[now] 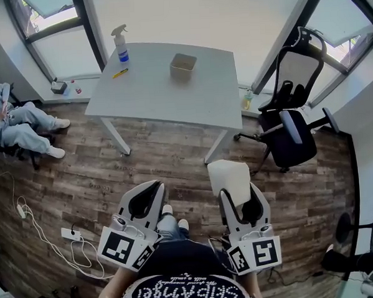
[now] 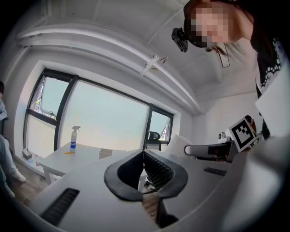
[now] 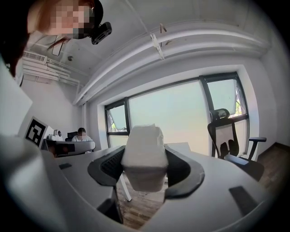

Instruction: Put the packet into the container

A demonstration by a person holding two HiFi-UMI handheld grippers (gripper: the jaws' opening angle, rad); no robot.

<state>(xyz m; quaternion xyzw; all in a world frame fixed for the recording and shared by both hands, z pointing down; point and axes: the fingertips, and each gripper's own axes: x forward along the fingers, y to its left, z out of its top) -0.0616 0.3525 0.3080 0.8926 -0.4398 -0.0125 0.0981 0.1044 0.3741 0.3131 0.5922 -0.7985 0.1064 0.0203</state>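
The packet [image 3: 144, 156], a white block-shaped pkg, sits clamped between the jaws of the right gripper [image 1: 240, 197]. The jaws are partway apart and press on its two sides. Its upper part sticks out past the jaw tips, and its lower end hangs a bit under them. In the head view it shows as a pale slab standing out ahead of that gripper.

The left gripper [image 1: 152, 192] is held just beside the right one, on its left and at approx. the same level. Its jaws are closed tip to tip w/ nothing between them.

The container [image 1: 183, 65], a small tan open box, is well apart from both grippers, straight ahead on the grey table [image 1: 165, 93]. Left of it on the same table are a spray bottle [image 1: 120, 44] and a yellow pen [image 1: 120, 73].

A black office chair [image 1: 291, 130] stands ahead and right of the right gripper, near the table's right end. A seated person [image 1: 16, 120] is far off to the left of the left gripper, by the window. A white power strip w/ cable [image 1: 69, 233] lies on the wood floor just left of the left gripper.
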